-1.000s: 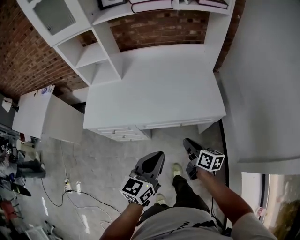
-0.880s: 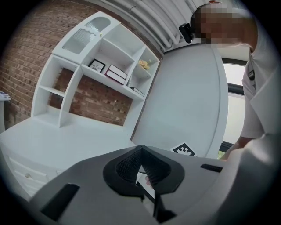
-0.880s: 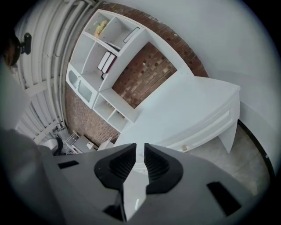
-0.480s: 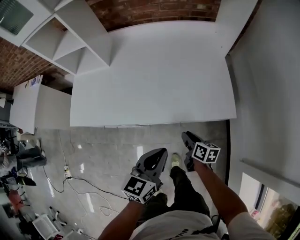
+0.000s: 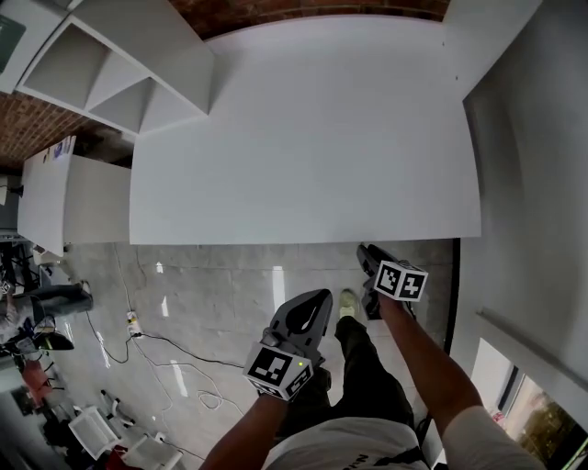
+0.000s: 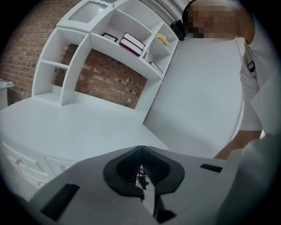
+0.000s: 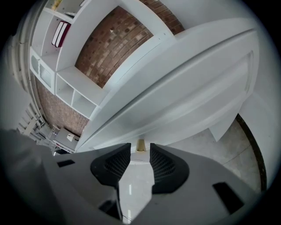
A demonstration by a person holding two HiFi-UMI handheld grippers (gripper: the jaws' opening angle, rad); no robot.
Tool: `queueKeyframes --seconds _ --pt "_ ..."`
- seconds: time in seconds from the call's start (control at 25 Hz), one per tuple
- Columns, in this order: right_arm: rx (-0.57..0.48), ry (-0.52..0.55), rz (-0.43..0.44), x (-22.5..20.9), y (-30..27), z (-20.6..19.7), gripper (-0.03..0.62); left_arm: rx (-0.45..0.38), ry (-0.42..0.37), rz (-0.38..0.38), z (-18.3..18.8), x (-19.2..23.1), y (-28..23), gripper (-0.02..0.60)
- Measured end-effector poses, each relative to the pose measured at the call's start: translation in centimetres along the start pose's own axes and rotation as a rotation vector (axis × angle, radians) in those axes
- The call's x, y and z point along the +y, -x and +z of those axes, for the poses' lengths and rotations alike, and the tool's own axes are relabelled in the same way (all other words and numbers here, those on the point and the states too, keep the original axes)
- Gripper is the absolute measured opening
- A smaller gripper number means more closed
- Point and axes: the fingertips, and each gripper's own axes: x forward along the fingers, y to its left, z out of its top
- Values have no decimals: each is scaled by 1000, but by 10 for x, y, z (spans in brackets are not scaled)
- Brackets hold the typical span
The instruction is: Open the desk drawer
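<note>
The white desk (image 5: 312, 138) fills the head view from above, and its overhanging top hides the drawers there. The right gripper view shows the long drawer front (image 7: 206, 94) under the desk's edge. My right gripper (image 5: 365, 251) points at that front from just below the edge. Its jaws (image 7: 140, 147) have just been opening and stand open; only a small tan piece (image 7: 140, 144) at the desk front shows in the gap, untouched. My left gripper (image 5: 318, 296) hangs over the floor, short of the desk, with its tips (image 6: 140, 151) shut on nothing. Side drawers (image 6: 19, 162) show at lower left.
A white shelf unit (image 5: 119, 64) stands on the desk's left against a brick wall (image 5: 303, 7). A low white cabinet (image 5: 64, 197) is left of the desk and a white wall (image 5: 542, 138) is to the right. Cables (image 5: 165, 358) lie on the floor; my shoe (image 5: 347, 303) is near the desk.
The head view has moved over the desk, so the drawer fronts have dropped out of sight. Both grippers have sunk, and the right one has come closer to the desk's front edge.
</note>
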Motion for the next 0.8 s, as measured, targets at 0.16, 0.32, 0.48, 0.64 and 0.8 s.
queueKeyframes --seconds 0.16,0.32,0.48,0.64,0.8 --pt "13 4 9 -2 -12 -1 121 7 17 3 -6 7 -14 12" --pt "34 16 2 -6 -21 -4 120 10 27 -1 -13 8 -22 12" --pt "30 39 20 -3 -23 -4 100 20 35 -1 -18 7 -21 12" --pt "24 51 20 -1 -22 -3 78 18 36 3 -18 7 -15 12" --pt "4 62 2 -3 -19 -7 77 12 39 6 -22 8 -7 12"
